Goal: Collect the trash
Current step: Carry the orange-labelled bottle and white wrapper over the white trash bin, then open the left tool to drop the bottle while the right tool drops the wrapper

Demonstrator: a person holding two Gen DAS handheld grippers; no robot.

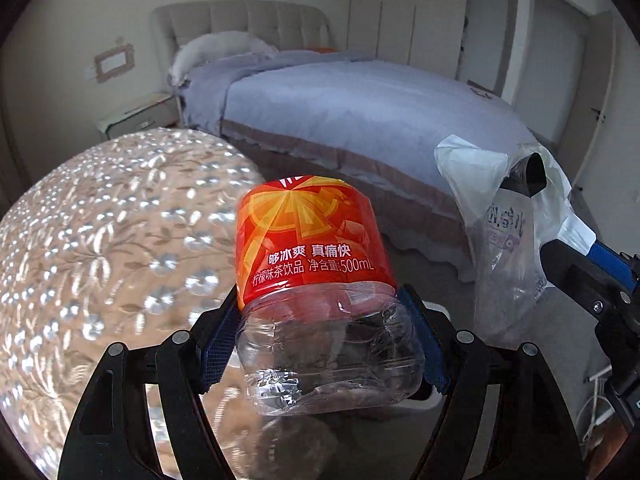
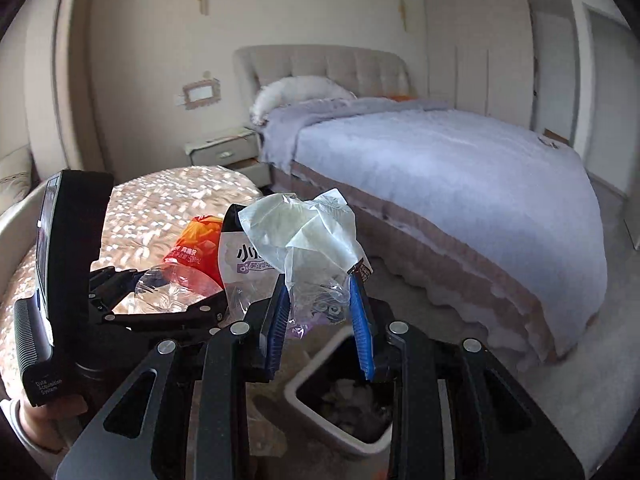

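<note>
A clear plastic bottle [image 1: 316, 248] with a red and orange label sits between the blue pads of my left gripper [image 1: 324, 320], which is shut on its lower body. In the right wrist view, my right gripper [image 2: 318, 284] is shut on a crumpled clear and white plastic wrapper [image 2: 304, 232] with printed text. Directly below it stands a trash bin [image 2: 304, 380] with a white rim and a dark inside holding crumpled waste. The bottle [image 2: 192, 256] and left gripper [image 2: 168, 292] show to the left of the wrapper. From the left wrist, the wrapper [image 1: 504, 240] hangs at the right.
A round table under a shiny flowered cloth [image 1: 100, 240] lies close on the left. A bed with a pale blue cover [image 2: 460, 184] fills the right and back, with a nightstand [image 2: 224, 152] beside it. Grey carpet [image 2: 580, 380] runs between bed and bin.
</note>
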